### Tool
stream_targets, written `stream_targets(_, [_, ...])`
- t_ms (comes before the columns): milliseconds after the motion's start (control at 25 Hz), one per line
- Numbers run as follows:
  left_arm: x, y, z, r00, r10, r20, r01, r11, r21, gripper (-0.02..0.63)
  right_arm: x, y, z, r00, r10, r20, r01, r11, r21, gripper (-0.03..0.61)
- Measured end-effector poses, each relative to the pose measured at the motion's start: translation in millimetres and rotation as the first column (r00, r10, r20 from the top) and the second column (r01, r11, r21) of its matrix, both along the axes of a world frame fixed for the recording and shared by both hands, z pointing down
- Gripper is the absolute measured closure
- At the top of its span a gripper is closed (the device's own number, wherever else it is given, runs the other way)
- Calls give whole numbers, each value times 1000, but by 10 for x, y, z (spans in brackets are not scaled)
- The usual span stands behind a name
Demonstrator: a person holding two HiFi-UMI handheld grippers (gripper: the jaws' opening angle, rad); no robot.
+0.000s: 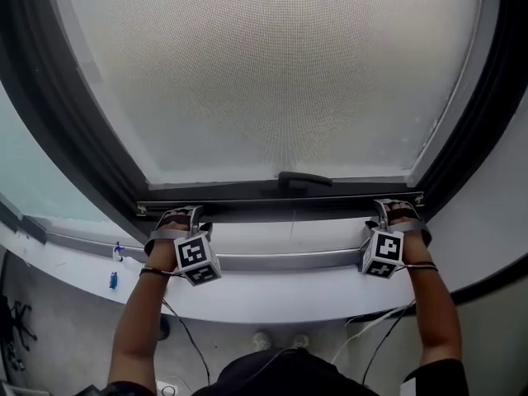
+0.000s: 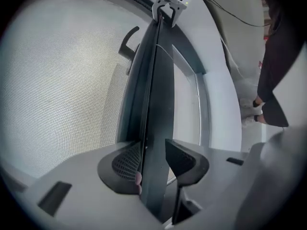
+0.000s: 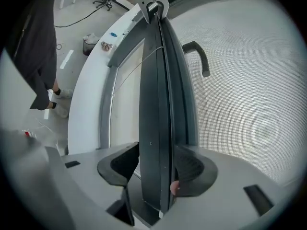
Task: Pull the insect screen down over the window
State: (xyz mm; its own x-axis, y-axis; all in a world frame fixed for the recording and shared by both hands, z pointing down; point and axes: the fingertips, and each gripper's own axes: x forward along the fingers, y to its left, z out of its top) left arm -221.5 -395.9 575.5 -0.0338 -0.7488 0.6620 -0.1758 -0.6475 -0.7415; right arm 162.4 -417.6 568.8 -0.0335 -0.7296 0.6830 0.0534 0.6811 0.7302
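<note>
While both claws bite on one and the same part, the dark bottom bar (image 1: 280, 207) of the insect screen (image 1: 272, 73), the left gripper (image 2: 153, 163) has that bar edge-on between its jaws, with its ribbed pads (image 2: 125, 164) pressed against the bar's two faces. The right gripper (image 3: 156, 169) clamps the bar in the same way. In the head view, the left gripper holds near the bar's left end and the right gripper near its right end. Each carries a marker cube (image 1: 196, 258) just below the bar, with a bare forearm (image 1: 144, 320) reaching back from it. A curved dark handle (image 1: 305, 178) stands on the bar about midway between the two grippers, on the mesh side. Above the bar, the screen's grey mesh fills the opening, bordered left and right by the dark window frame (image 1: 58, 130). Directly below the bar lies a pale strip, then a grey rail (image 1: 280, 261) running parallel to the bar, then the white sill (image 1: 272, 299). The bar therefore stands low in the window, near the rail but apart from it. Left of the bar's left end, a small blue object (image 1: 113, 280) rests on the sill. Farther below the bar, past the sill, thin cables (image 1: 190, 337) hang toward the floor (image 1: 66, 337), where the person's shoes (image 1: 280, 339) show.
</note>
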Motion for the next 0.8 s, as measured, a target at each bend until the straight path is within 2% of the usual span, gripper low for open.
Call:
stream_targets(120, [-10,-28,-14,1000,1,-4,-1,1000,23,469,21,-19,-4,1000,2,-10,-2,1000,6,367])
stream_targets(240, [-7,-29,-45,1000,-4,-4,4,1000,8,469,-12,-62,-68,1000,-1,9,1,1000,30,368])
stream_targets(400, [1,-8,-40,1000,1,-13,-1,1000,14,469,49,-84,-37,1000,-2,-10,3,998,62,367])
stream_targets(600, [-21,-9,-50,1000,-6,29,6,1000,-5,469,34,-78,-58,1000,-2,-14,2,999,48,367])
stream_targets(800, [-10,-14,-42,1000,-5,30,4,1000,16,469,56,-65,-44,1000,-7,-21,7,999,42,367])
